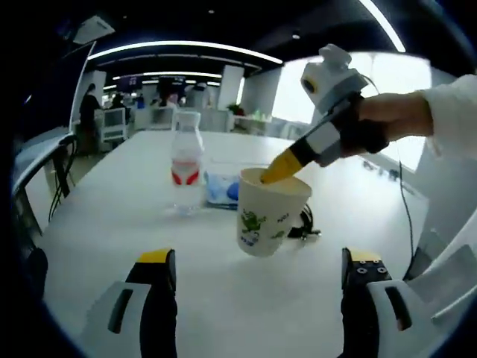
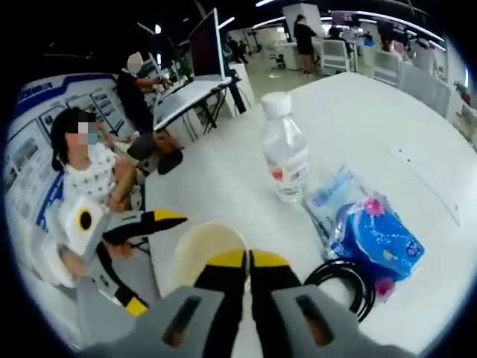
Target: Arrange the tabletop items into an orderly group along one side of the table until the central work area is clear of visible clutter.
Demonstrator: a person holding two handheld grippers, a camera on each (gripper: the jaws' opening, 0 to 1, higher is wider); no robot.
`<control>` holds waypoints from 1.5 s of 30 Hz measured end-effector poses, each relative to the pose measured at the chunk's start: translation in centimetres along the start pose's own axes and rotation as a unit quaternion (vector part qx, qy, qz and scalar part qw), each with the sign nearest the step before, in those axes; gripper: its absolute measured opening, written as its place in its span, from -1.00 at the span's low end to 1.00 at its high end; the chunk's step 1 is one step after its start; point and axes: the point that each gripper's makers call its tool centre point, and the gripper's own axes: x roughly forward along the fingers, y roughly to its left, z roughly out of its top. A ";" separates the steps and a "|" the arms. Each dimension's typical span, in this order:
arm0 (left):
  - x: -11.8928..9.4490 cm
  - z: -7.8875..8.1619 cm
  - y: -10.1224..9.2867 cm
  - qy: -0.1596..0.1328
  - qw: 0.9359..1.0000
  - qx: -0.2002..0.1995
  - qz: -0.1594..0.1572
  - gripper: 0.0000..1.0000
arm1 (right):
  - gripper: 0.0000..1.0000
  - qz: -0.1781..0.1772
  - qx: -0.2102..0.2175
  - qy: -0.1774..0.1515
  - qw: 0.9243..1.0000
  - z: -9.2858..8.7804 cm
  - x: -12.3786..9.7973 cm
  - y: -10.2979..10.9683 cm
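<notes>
Here, from my left gripper (image 1: pixel 257 280), whose jaws stand spread and empty low over the worktop (image 1: pixel 112 216), the bottle (image 1: pixel 186 168) sits ahead to the left, the cup (image 1: pixel 270 211) straight ahead and tilted. I judge it tilts because my right gripper (image 1: pixel 283 168) pinches its rim, reaching in from the upper right, angled downward. In the right gripper view, the jaws are pressed together on the cup's rim (image 2: pixel 209 253), with the black cable (image 2: pixel 346 287) and blue tissue pack (image 2: pixel 376 239) just to the right.
</notes>
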 end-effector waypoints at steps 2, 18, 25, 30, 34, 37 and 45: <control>-0.1 0.3 0.5 -0.006 1.000 0.003 0.014 0.81 | -1.00 -0.006 -0.006 0.004 1.000 0.1 0.4 -0.3; -0.3 0.5 2.7 -0.024 0.998 -0.030 0.040 0.82 | -1.00 -0.001 -0.011 0.024 1.000 -0.4 3.7 -0.4; 0.0 0.4 2.1 -0.019 0.999 -0.010 0.031 0.78 | -1.00 0.000 -0.011 0.023 1.000 -0.8 3.8 -0.3; 0.1 0.1 2.0 -0.011 0.999 -0.007 0.030 0.77 | -1.00 -0.001 -0.010 0.026 1.000 -1.2 4.1 -0.5; 0.0 -0.1 2.1 -0.007 0.999 -0.011 0.033 0.77 | -1.00 0.002 -0.014 0.034 0.999 -1.9 4.5 -0.3; -0.1 -0.1 2.3 -0.008 0.999 -0.011 0.036 0.75 | -1.00 -0.009 -0.014 0.030 0.999 -1.9 4.4 -0.6; 0.0 0.0 2.3 -0.014 0.999 -0.029 0.031 0.70 | -1.00 -0.003 -0.012 0.028 1.000 -2.0 4.4 -0.1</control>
